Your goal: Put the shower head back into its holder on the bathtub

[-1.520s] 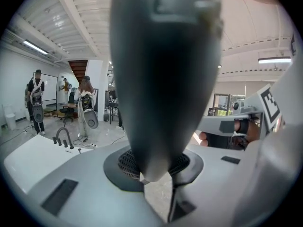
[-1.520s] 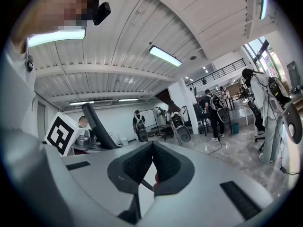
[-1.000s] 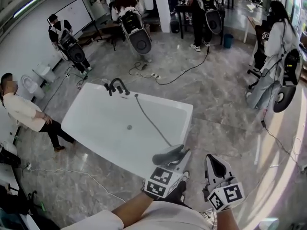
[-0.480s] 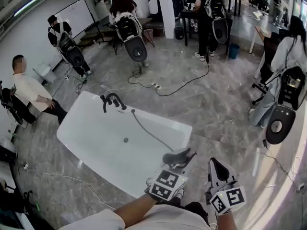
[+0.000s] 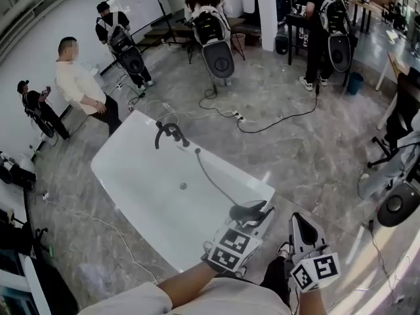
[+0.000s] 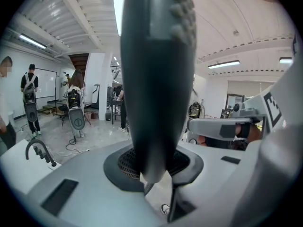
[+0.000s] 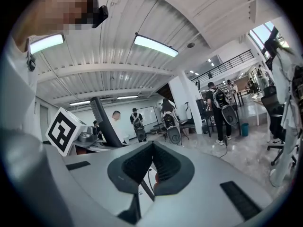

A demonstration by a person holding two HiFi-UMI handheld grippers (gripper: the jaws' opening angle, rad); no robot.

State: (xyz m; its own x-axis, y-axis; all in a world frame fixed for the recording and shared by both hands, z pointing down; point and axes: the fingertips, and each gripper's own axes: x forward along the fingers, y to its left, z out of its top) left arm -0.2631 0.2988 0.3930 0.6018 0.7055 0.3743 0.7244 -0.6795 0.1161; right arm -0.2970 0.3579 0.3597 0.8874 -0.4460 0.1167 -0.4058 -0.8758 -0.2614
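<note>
A grey hose [image 5: 211, 179] lies inside the white bathtub [image 5: 141, 189], running from beside the black faucet [image 5: 169, 134] on its far rim to its near corner. At that corner the left gripper [image 5: 254, 214], angled slightly downward, clamps the dark shower head [image 5: 244, 211]. The right gripper [image 5: 300, 227], just outside the tub, is closed on nothing.
</note>
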